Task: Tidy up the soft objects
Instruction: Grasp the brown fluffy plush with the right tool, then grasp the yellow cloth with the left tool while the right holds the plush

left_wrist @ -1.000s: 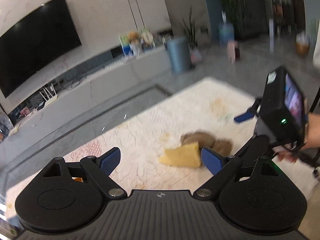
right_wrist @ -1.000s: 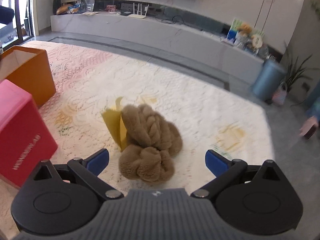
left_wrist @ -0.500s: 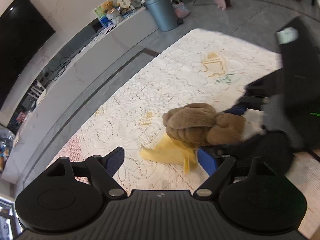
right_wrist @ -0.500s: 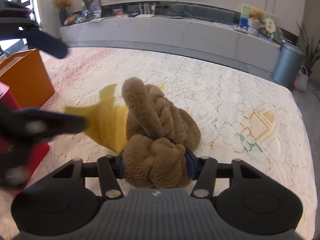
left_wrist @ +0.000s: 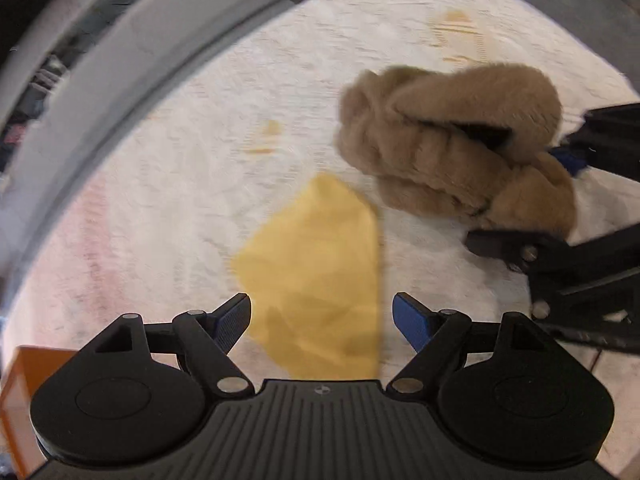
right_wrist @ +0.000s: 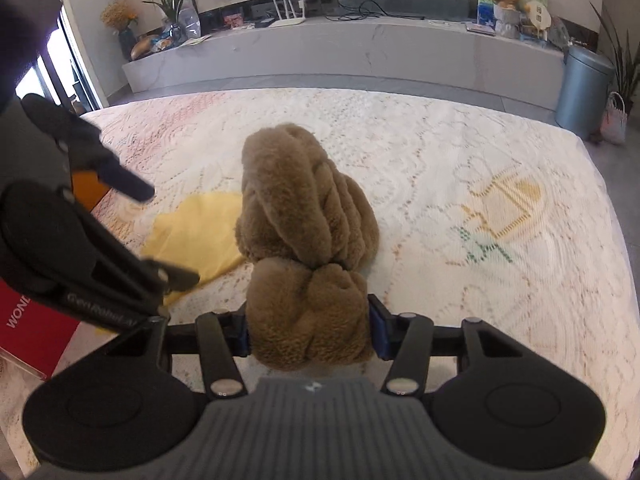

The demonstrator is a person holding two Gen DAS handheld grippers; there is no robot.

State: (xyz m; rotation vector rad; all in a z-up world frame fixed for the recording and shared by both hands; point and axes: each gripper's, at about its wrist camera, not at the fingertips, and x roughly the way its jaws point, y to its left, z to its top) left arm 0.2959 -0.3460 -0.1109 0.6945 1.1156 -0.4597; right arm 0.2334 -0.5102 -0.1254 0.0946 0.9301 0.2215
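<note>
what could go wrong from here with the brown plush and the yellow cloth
1. The right tool pinches only the near end of the brown plush; the rest may sag or slip on lifting.
2. The yellow cloth lies beside the plush and may drag along.
3. The open left tool is close and might bump the right one.

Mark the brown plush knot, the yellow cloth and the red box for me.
brown plush knot (right_wrist: 308,336), right wrist view, its near lobe.
yellow cloth (left_wrist: 320,280), left wrist view, middle of the sheet.
red box (right_wrist: 36,332), right wrist view, its lettered side.
</note>
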